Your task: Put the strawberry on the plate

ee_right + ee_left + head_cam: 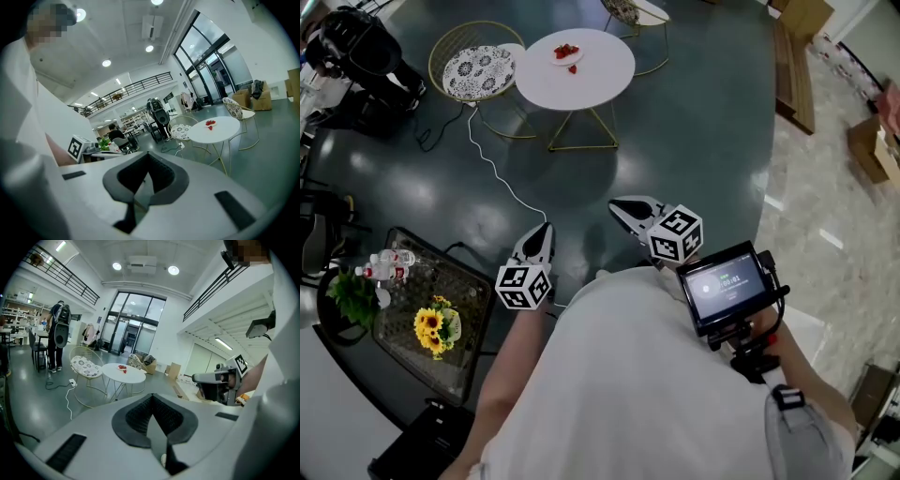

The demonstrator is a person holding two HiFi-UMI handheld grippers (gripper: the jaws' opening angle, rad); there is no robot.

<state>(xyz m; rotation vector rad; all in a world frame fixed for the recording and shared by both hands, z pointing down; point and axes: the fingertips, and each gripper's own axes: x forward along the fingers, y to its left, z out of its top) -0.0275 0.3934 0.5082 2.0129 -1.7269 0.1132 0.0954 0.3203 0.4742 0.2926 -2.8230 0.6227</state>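
Observation:
A round white table (600, 80) stands far ahead across the dark floor. On it sits a small white plate (566, 54) with red strawberries, and one strawberry (573, 68) lies loose on the tabletop just beside it. Both gripper views show the same: plate (122, 366) and loose strawberry (124, 371) from the left, plate (209, 123) and loose strawberry (210, 128) from the right. My left gripper (546, 228) and right gripper (617, 207) are held out in front of my body, well short of the table. Both are shut and empty, their dark pads meeting.
A wire chair with a patterned cushion (478, 70) stands left of the table, another chair (633, 11) behind it. A white cable (502, 178) snakes over the floor. At lower left a dark table holds sunflowers (434, 330) and bottles (389, 265). Cardboard boxes (872, 150) sit right.

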